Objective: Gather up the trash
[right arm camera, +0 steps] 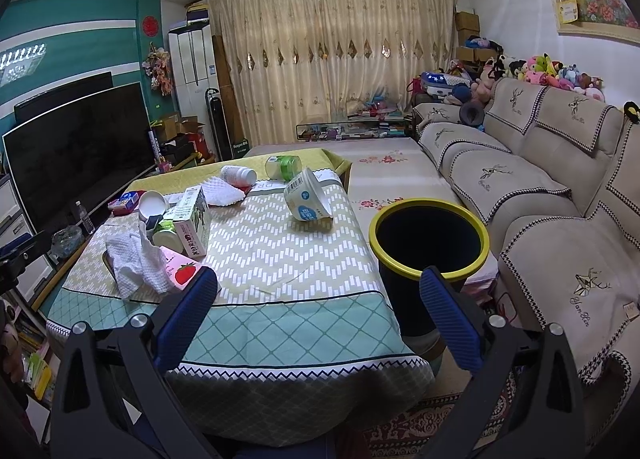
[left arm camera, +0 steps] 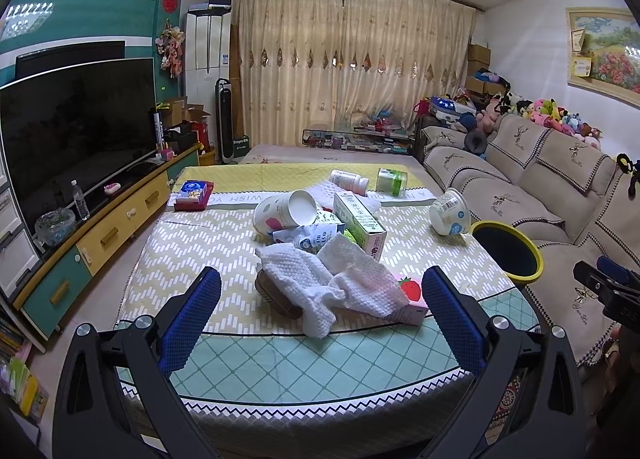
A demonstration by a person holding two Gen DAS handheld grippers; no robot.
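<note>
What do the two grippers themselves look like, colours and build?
Both match: the left gripper and right gripper have black angular frames, silver round bolts at the joints, and two fingers with blue ribbed, textured pads. No cables or sleeves show.

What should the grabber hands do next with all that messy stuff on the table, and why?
Probably ease the left gripper forward and close on the crumpled white tissue. Both grippers are open and hold nothing, the tissue lies nearest between its fingers, and the yellow-rimmed bin stands open beside the table.
</note>
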